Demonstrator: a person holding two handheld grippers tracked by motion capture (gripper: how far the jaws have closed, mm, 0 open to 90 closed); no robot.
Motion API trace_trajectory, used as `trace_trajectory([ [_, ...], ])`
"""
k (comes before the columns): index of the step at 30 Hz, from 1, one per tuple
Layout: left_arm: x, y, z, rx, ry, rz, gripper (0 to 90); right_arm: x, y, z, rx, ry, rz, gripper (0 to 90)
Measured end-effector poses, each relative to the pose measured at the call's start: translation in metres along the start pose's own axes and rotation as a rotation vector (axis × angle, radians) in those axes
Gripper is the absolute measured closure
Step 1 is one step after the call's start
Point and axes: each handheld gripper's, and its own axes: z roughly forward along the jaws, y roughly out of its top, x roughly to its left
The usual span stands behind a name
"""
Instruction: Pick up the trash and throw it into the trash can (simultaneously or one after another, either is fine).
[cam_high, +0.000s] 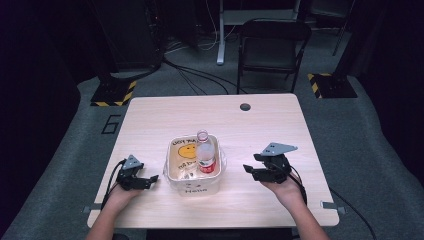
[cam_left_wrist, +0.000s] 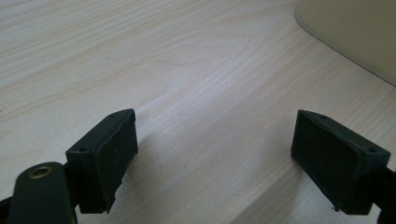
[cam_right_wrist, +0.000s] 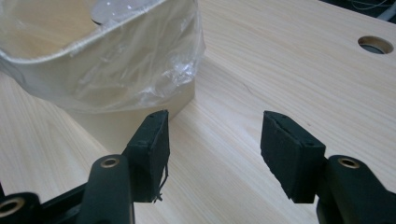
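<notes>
We've got black tongs in each hand: left tongs, right tongs, grey 3-cornered plates on top, black cables trailing, brass-ringed screw holes, bare forearms, no sleeves.

Not much to read here tbh. The cream bin has a yellow smiley printed inside with dark lettering above it, too blurry to make out. The bottle wears a red label, unreadable. The floor shows a big "6".
</notes>
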Motion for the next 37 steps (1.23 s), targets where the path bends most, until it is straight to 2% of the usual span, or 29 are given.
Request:
trace_trajectory([
  [11,0.0,0.0,0.0,0.0,0.001,0.0,14.5,-0.018,-0.025,0.0,0.015,-0.042,0.052,39.7],
  [18,0.0,0.0,0.0,0.0,0.001,0.0,14.5,-0.023,-0.036,0.005,0.051,-0.075,0.058,38.7],
  [21,0.0,0.0,0.0,0.0,0.001,0.0,14.5,-0.024,-0.044,0.01,0.081,-0.102,0.036,38.4],
  [26,0.0,0.0,0.0,0.0,0.001,0.001,14.5,-0.027,-0.053,0.014,0.112,-0.112,0.039,38.4],
  [31,0.0,0.0,0.0,0.0,0.001,0.0,14.5,-0.037,-0.063,0.013,0.111,-0.116,0.095,37.3],
  [37,0.0,0.0,0.001,-0.008,0.003,-0.002,14.4,-0.045,-0.071,0.014,0.122,-0.139,0.12,30.9],
])
